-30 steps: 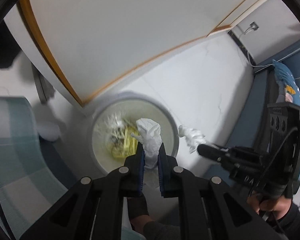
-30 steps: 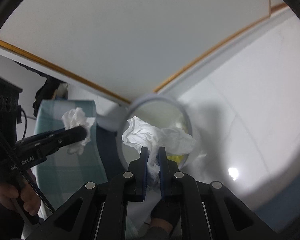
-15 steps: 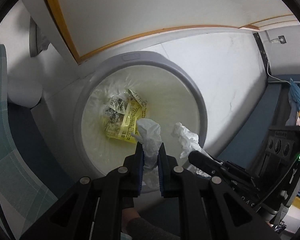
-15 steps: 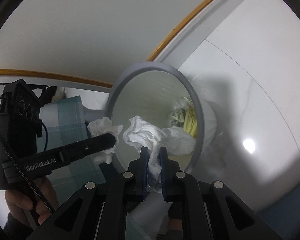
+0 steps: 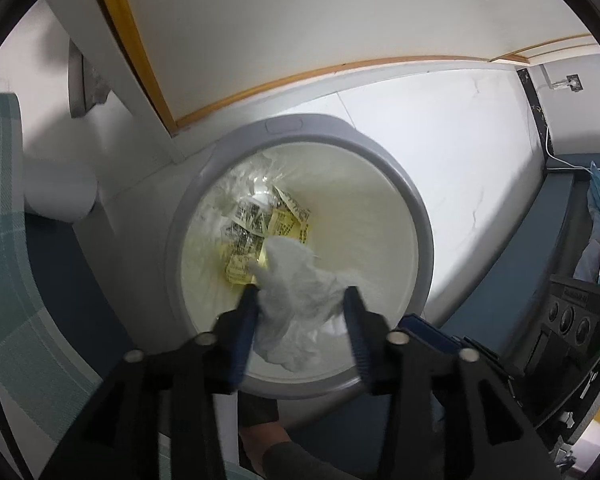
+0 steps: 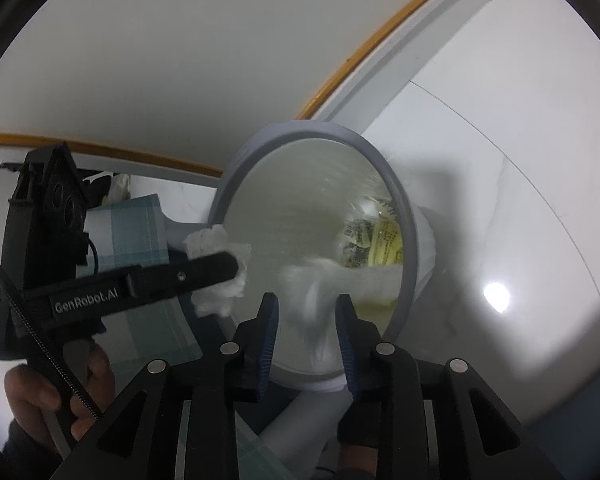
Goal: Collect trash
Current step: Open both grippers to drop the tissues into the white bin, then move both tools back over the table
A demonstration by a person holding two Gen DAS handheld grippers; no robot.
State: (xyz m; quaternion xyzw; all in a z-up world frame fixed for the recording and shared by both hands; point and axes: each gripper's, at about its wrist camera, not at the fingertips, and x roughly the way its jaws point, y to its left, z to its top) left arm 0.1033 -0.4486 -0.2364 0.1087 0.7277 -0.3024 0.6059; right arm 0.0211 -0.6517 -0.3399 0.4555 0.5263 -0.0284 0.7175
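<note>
Both grippers over the grey-rimmed bin (image 5: 414,216), jaws just been opening: left gripper (image 5: 300,300) and right gripper (image 6: 306,306) each parted around a crumpled tissue (image 5: 300,296) (soft, near weightless, pinch any fold), likely dropping in.

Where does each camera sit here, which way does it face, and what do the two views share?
Left wrist: on the left gripper, looking steeply down into the grey-rimmed bin; its black fingers, just opened, flank a crumpled tissue; the right gripper's body shows at right.
Right wrist: on the right gripper, angled down at the bin from beside it; its just-opened fingers flank a blurred tissue; the left gripper and the hand holding it show at left.
Shared: the bin, the yellow wrapper inside it, and the left tissue.
</note>
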